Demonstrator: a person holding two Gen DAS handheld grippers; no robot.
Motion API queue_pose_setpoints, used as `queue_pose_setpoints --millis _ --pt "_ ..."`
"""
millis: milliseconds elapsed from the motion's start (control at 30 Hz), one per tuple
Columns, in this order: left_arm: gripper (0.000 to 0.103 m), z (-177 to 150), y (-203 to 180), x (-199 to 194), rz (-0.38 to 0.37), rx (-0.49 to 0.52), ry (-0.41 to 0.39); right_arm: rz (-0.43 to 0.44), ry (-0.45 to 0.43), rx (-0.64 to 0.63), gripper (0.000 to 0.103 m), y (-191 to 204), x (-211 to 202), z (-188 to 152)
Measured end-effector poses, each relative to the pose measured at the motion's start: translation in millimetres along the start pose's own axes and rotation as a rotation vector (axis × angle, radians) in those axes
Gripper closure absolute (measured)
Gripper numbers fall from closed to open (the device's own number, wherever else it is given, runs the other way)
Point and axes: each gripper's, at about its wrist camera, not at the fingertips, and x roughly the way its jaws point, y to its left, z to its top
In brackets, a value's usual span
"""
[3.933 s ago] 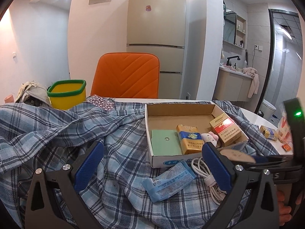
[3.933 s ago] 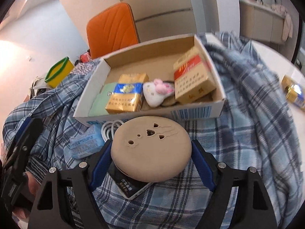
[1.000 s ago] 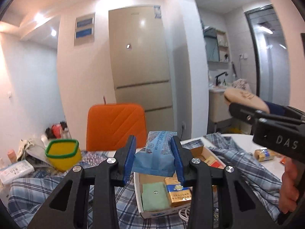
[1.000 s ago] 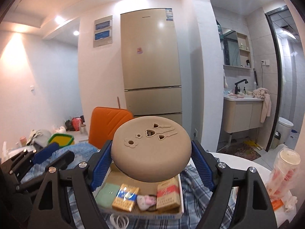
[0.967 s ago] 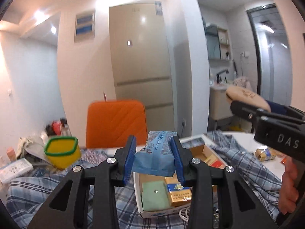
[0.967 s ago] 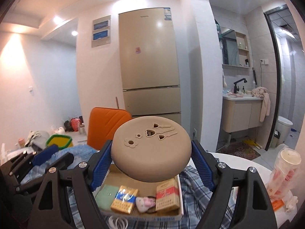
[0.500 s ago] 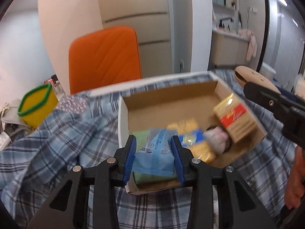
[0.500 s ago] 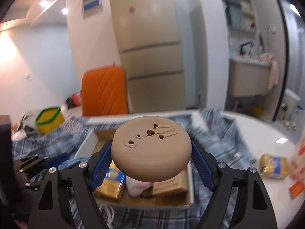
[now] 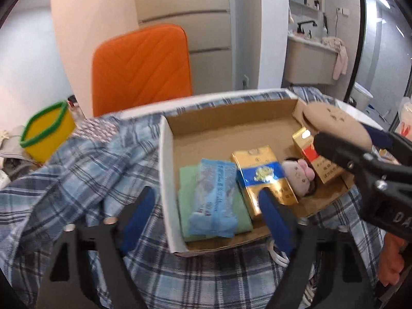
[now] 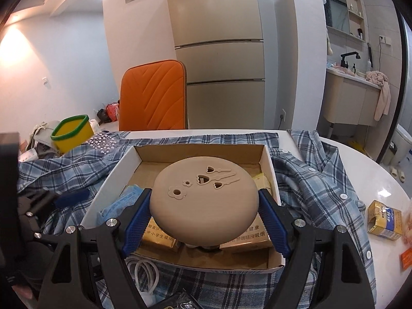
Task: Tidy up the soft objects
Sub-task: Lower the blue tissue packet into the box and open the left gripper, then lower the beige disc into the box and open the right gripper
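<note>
An open cardboard box [image 9: 164, 159] rests on a blue plaid shirt [image 9: 77, 170]. A blue tissue pack [image 9: 213, 198] lies inside it on a green pad [image 9: 184, 193], beside a gold and blue carton [image 9: 260, 177], a small plush toy [image 9: 298, 175] and a red and gold carton [image 9: 324, 170]. My left gripper [image 9: 206, 216] hovers at the box's near edge, its jaws opening and the pads clear of the pack. My right gripper [image 10: 206, 216] is shut on a tan round cushion [image 10: 203, 195] above the box [image 10: 110, 180], at its right end.
An orange chair [image 9: 141, 67] stands behind the table, and a yellow bin with a green rim [image 9: 43, 136] is at the left. A white cable [image 10: 144, 270] lies before the box. A small gold carton [image 10: 383, 219] sits on the white table [image 10: 360, 175] at the right.
The left gripper came down over the box and let go of the blue tissue pack, which now lies inside. The right gripper sank toward the box with the cushion still held.
</note>
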Motion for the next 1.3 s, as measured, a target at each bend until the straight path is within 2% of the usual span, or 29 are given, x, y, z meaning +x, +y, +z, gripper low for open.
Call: queue_pose_setpoints --millis 33,200,333,433,500,867,933,1033,1200,1300 --pt "0.012 1 2 -3 -0.004 -0.005 -0.01 -0.003 -0.005 0.003 0.021 -1 -1 0" --pt "0.007 4 20 -23 0.013 -0.067 -0.108 -0.003 -0.015 0.007 0.021 -3 -3 1" --pt "0.004 5 39 -54 -0.064 -0.172 -0.288 -0.005 -0.002 -0.005 0.021 -1 1 -1" --pt "0.0 5 41 -74 -0.029 -0.173 -0.408 -0.011 0.022 -0.025 0.021 6 9 -6" --pt "0.0 5 40 -80 -0.021 -0.154 -0.445 -0.013 0.034 -0.041 0.021 10 14 -9" --pt "0.0 3 27 -75 -0.038 -0.1 -0.426 -0.028 0.153 -0.104 0.019 21 45 -23" --pt "0.0 3 27 -72 -0.042 -0.1 -0.417 -0.037 0.147 -0.11 0.019 22 45 -24" --pt "0.0 2 29 -74 -0.088 -0.121 -0.411 -0.055 0.143 -0.116 0.019 22 45 -24" --pt "0.0 0 29 -80 -0.067 -0.119 -0.443 -0.074 0.146 -0.13 0.019 23 45 -23" --pt "0.0 0 31 -78 -0.099 -0.136 -0.433 -0.071 0.147 -0.129 0.019 23 45 -23"
